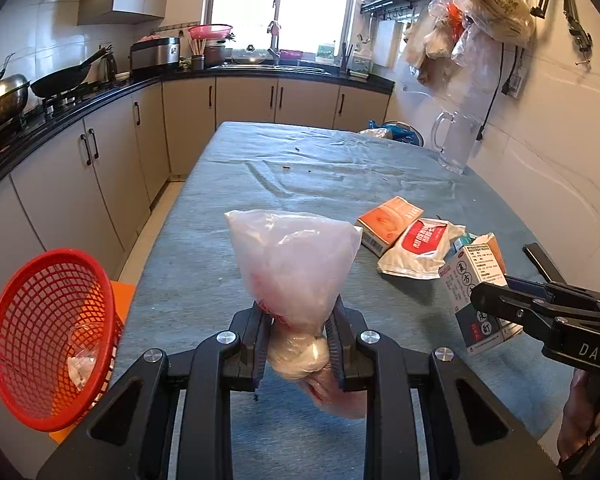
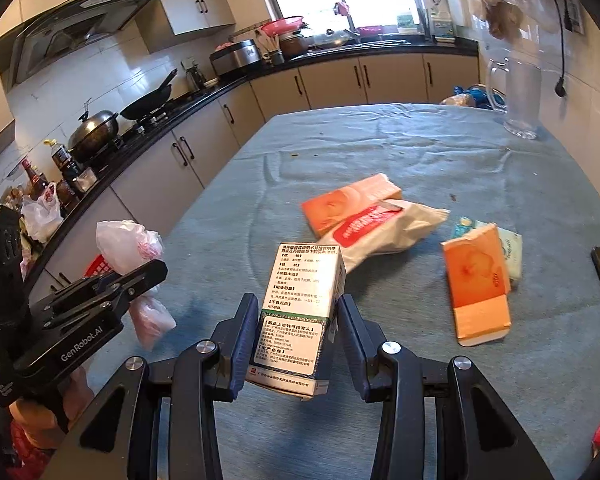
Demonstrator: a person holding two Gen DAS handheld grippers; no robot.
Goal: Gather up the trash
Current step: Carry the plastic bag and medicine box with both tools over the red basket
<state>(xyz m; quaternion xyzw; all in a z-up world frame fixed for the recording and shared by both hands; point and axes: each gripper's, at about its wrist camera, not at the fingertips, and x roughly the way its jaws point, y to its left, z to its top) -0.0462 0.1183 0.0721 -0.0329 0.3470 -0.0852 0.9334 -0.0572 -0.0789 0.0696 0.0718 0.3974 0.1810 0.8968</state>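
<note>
Beside the table, red basket (image 1: 40, 336) holds crumpled plastic; left tongs (image 1: 298, 332) clamp bag (image 1: 296, 256), right tongs (image 2: 298, 320) box (image 2: 300, 304).

Three cartons (image 2: 300, 312), two plastic bags (image 1: 296, 264), one basket (image 1: 48, 340), one pitcher (image 1: 454, 142).

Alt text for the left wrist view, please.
The left gripper is shut on a knotted plastic bag above a grey-blue table, with a red basket at lower left. At right, the right gripper is by a white box; more packaging lies behind.
</note>
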